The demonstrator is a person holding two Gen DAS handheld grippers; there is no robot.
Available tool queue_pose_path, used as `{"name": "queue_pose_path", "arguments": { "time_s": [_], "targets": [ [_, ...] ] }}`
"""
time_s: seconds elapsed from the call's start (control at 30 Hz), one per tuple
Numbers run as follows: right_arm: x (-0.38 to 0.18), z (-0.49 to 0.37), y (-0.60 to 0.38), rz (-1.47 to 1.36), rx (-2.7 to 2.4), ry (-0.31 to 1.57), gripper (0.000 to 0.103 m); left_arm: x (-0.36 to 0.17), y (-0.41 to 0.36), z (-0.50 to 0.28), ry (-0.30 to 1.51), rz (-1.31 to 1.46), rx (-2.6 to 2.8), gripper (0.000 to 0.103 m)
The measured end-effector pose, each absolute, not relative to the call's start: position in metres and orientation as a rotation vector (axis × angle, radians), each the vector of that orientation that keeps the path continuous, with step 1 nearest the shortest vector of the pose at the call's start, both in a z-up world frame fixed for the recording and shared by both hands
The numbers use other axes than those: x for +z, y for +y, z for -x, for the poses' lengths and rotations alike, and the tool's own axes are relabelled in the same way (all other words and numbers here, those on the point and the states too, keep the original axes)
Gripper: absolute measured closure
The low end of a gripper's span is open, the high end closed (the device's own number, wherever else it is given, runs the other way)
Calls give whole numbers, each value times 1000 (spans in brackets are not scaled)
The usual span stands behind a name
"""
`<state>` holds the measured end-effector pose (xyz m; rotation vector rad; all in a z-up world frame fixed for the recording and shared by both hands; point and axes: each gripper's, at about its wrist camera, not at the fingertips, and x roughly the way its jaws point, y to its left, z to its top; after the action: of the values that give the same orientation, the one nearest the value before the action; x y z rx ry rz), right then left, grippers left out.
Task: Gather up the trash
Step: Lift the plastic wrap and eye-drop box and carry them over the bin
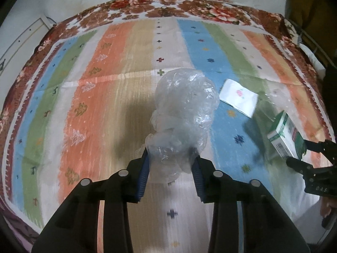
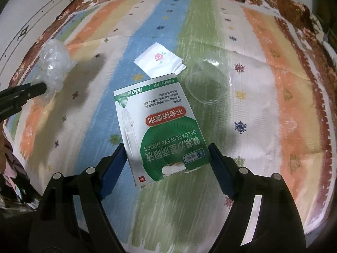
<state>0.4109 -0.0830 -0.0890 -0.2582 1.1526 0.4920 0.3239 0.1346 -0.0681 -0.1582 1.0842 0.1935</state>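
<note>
mat (image 1: 126, 80): pastel stripes | box (image 2: 160, 126): green-white | blanket (image 1: 160, 10): brown floral

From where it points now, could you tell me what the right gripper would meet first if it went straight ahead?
Probably the striped bed cover. The right gripper already holds the eye drops box between its pads; past the box lie a rose-printed napkin and a clear plastic lid, though depth is unclear.

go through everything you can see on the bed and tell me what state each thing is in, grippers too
Left gripper: shut on the crumpled clear plastic bag, lifted.
Right gripper: shut on the eye drops box, its flap torn, lifted.
White napkin with a rose: lying flat on the striped blanket.
Clear plastic shell: lying loose on the blanket.
</note>
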Motion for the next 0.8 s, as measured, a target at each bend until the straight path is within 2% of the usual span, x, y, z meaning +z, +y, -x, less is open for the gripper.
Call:
{"name": "queue_pose_path", "arguments": {
  "time_s": [0.23, 0.8],
  "targets": [
    [-69, -383, -89, 268, 490, 1122, 29, -58, 141, -297, 1117, 272, 193, 67],
    [-29, -326, -117, 190, 443, 1077, 29, -9, 118, -216, 1006, 435, 80, 67]
  ]
}}
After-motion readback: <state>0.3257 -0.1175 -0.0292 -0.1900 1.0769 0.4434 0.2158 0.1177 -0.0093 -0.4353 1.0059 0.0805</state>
